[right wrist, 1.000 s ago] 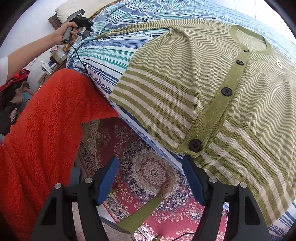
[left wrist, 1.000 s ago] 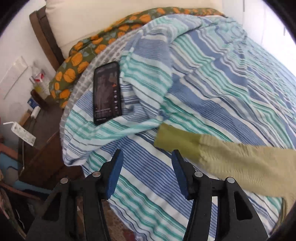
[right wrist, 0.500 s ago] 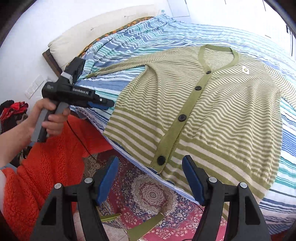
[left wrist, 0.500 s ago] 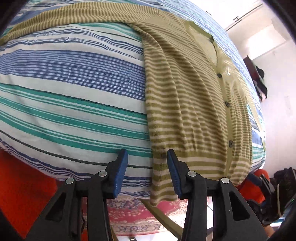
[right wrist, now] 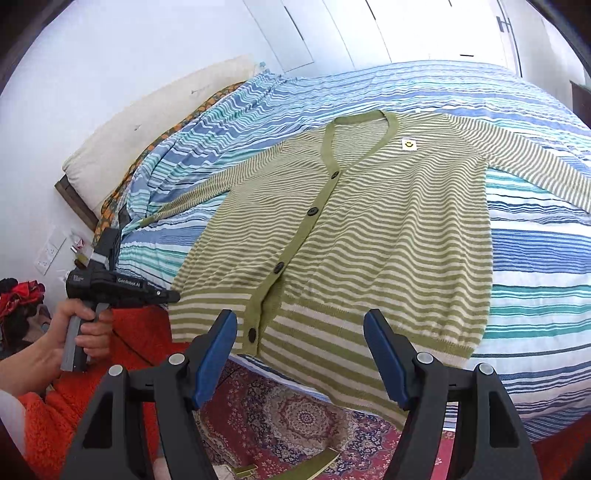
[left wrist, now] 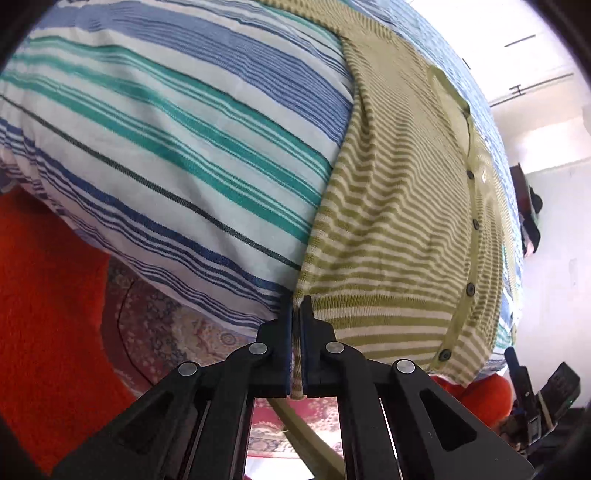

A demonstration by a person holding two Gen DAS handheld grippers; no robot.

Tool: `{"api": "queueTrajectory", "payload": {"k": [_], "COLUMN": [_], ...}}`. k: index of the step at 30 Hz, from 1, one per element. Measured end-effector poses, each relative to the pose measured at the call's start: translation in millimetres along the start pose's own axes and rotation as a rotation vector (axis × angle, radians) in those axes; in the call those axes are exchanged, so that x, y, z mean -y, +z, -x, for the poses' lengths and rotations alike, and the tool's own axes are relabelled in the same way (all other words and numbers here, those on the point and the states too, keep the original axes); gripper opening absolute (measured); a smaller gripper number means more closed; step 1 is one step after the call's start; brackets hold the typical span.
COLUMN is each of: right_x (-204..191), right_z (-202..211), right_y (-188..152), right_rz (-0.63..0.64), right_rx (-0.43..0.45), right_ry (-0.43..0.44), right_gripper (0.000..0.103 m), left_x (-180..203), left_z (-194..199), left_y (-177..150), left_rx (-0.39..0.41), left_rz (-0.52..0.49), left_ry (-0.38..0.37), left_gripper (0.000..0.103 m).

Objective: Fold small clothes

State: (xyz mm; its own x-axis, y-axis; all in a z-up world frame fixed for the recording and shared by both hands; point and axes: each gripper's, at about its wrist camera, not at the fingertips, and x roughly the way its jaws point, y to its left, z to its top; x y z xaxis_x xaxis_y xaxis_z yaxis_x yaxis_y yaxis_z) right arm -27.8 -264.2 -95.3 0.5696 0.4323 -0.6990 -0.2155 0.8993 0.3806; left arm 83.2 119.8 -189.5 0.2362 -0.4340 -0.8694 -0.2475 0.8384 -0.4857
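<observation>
A green and cream striped cardigan (right wrist: 354, 229) lies flat, front up and buttoned, on a bed with a blue, teal and white striped cover (right wrist: 535, 258). Its hem hangs slightly over the near bed edge. In the left wrist view the left gripper (left wrist: 295, 314) is shut on the cardigan (left wrist: 399, 206) at its lower left hem corner. That gripper (right wrist: 162, 295) also shows in the right wrist view, held in a hand at the hem's left end. The right gripper (right wrist: 299, 354) is open and empty, hovering just in front of the hem near the bottom button.
A patterned red rug (right wrist: 295, 417) covers the floor below the bed edge. An orange-red fleece (right wrist: 122, 354) lies at the left by the hand. A cream pillow (right wrist: 155, 125) and wooden headboard are at the far left. White wardrobe doors (right wrist: 369, 33) stand behind the bed.
The left gripper swung from the sleeve cuff down to the hem corner and shut on it. The right gripper pulled back, so the whole cardigan shows.
</observation>
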Motion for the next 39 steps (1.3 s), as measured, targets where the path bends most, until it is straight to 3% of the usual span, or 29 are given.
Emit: {"api": "queueTrajectory", "payload": {"k": [5,8,10,13,15,16,17,18,22,26,32,35,36,37,39], "right_x": [49.2,92.3,114.6,121.3,115.6,112.4,109.3,106.4,90.6,95.6,99.2,100.4,98.7,97.3,96.5], "right_z": [13.4,34.4,32.4,11.8,-8.1,-17.7,-25.1,-29.4,-11.7,-5.5,-28.5,-25.2,-22.9,-20.1,-13.1], "right_y": [7.8,6.9,5.1,-1.0,-5.6,-8.3,-10.6,-11.9,-9.6,-17.4,-30.0,-31.3,-30.8,-30.5,-31.6], "right_rz": [-0.205,-0.351,-0.417,-0.427,-0.378,-0.358,-0.339,-0.324,-0.209,-0.173,-0.176,-0.174,-0.167,-0.16,-0.165], "right_rx": [0.037,0.04,-0.024,-0.145,-0.231,-0.273,-0.314,-0.352,-0.403,-0.457,-0.504,-0.483,-0.47,-0.459,-0.445], "right_ry": [-0.073,-0.139,-0.105,0.033,0.052,0.055,0.062,0.058,0.017,-0.07,-0.16,-0.17,-0.176,-0.186,-0.21], "right_gripper": [0.071,0.071,0.071,0.071,0.067,0.051,0.013,0.006,0.005,0.004,0.004,0.004,0.004,0.013,0.051], "left_x": [17.9,12.7,13.5,22.5,27.5,29.1,29.2,28.4,32.5,25.7,40.2,38.9,36.3,32.6,30.4], "left_z": [-5.6,-8.9,-10.6,-15.4,-21.5,-24.2,-26.7,-27.0,-7.5,-25.6,-36.4,-32.4,-28.0,-21.5,1.4], "left_y": [-3.1,-7.8,-7.6,-9.3,-11.7,-12.5,-13.3,-14.7,-24.2,-22.2,-24.8,-26.7,-27.6,-29.4,-33.2], "left_rx": [0.027,0.028,0.025,0.024,0.006,-0.006,-0.027,-0.042,-0.021,-0.068,-0.062,-0.049,-0.036,-0.014,0.08], "left_rz": [-0.084,-0.096,-0.097,-0.149,-0.176,-0.184,-0.187,-0.184,-0.214,-0.175,-0.255,-0.24,-0.227,-0.213,-0.182], "left_ry": [0.02,0.03,0.002,0.021,0.045,0.051,0.048,0.045,0.034,0.122,0.22,0.228,0.23,0.23,0.226], "left_gripper": [0.004,0.019,0.039,0.047,0.046,0.022,0.006,0.002,0.001,0.001,0.004,0.018,0.03,0.045,0.057]}}
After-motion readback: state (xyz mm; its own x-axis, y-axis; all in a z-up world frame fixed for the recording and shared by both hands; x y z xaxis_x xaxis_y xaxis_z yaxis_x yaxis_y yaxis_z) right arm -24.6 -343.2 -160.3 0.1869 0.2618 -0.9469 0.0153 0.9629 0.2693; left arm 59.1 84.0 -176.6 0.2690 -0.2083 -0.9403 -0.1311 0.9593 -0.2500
